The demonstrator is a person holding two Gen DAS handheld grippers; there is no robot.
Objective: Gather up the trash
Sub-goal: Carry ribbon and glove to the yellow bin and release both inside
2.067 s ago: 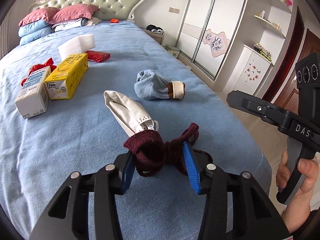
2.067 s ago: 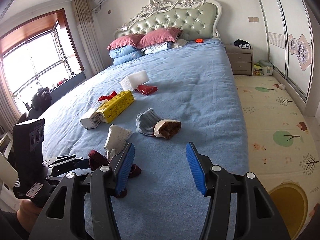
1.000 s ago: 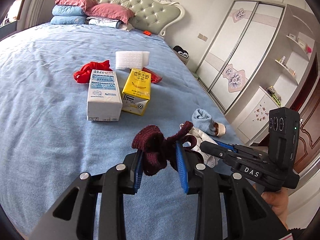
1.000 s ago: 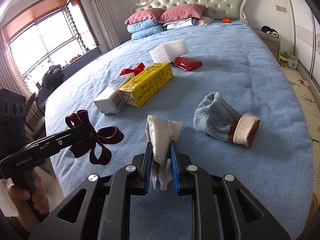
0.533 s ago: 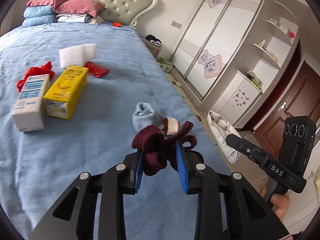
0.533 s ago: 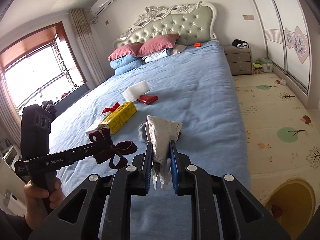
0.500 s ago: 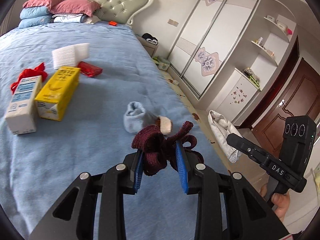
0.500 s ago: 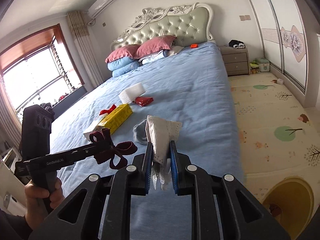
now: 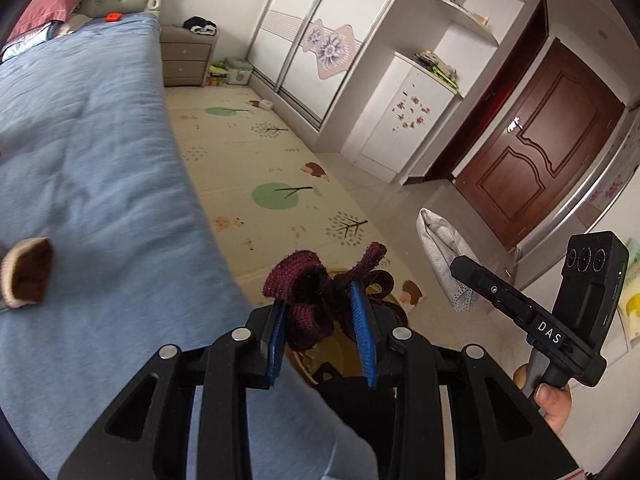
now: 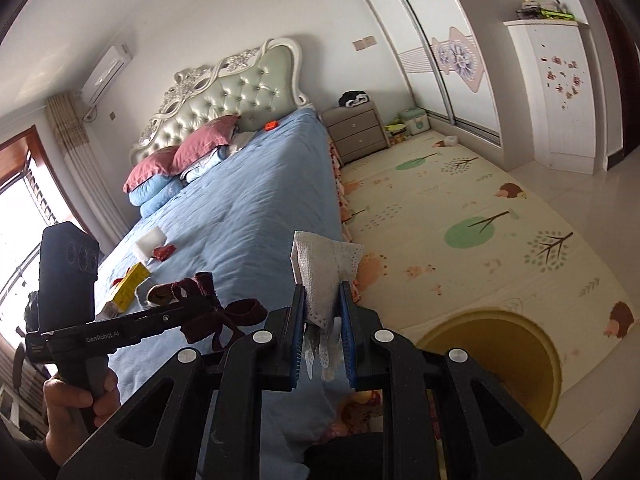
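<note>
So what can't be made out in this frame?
- Yellow bin: right wrist view, inside hidden by the right gripper; left wrist view, mostly behind the maroon knit piece.
- Yellow carton: print too small.
- Sock: blurred, cut off by the left edge.

Bed (image 10: 256, 208) with blue cover and tufted green headboard (image 10: 240, 88); 2 pink pillows (image 10: 180, 160) lie on blue ones at its head. Grey nightstand (image 10: 356, 132) with 2 drawers stands just beside the bed. Patterned play mat (image 9: 256, 152) covers the floor beside the bed. Sliding wardrobe (image 9: 304, 36) with flower motif; brown wooden door (image 9: 532, 148). Air conditioner (image 10: 106, 74) on the wall.
</note>
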